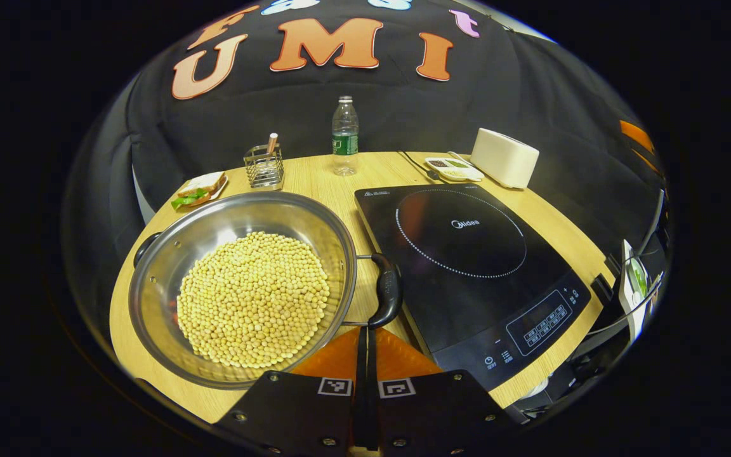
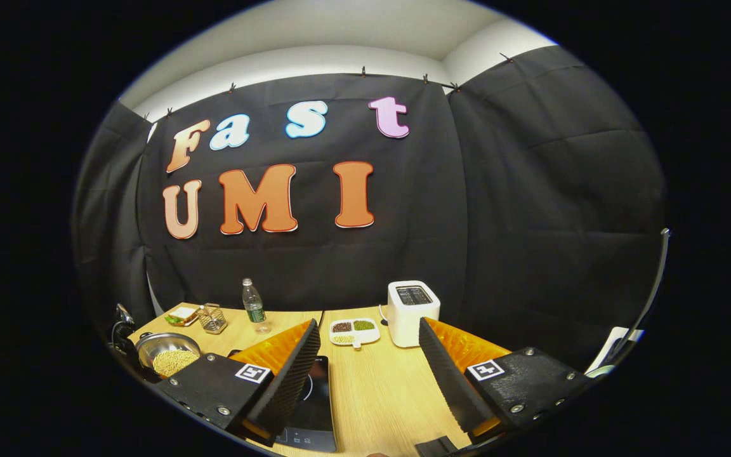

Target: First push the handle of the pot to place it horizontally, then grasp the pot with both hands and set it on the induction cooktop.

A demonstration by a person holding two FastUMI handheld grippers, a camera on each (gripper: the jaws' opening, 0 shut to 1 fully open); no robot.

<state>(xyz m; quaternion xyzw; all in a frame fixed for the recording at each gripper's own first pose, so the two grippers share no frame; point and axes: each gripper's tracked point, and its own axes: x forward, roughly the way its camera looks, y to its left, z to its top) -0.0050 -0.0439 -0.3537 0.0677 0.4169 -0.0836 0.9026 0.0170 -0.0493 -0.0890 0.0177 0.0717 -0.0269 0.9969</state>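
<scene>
A steel pot [image 1: 276, 216] holding soybeans [image 1: 254, 298] sits on the wooden table [image 1: 327, 184], left of the black induction cooktop [image 1: 467, 254]. One black side handle [image 1: 388, 289] faces the cooktop and the other [image 1: 143, 246] is on the far left rim. My left gripper [image 1: 365, 335] is shut, its joined tips right at the lower end of the near handle. My right gripper [image 2: 368, 355] hangs open well above the table with nothing between its fingers. In the right gripper view the pot [image 2: 150, 343] is small at the far left and the cooktop [image 2: 315, 412] lies under the left finger.
At the back of the table stand a water bottle [image 1: 344, 136], a wire utensil holder [image 1: 264, 166], a sandwich plate [image 1: 200, 189], a divided dish [image 1: 451, 168] and a white toaster [image 1: 504, 157]. The table's edge runs close behind the pot's left side.
</scene>
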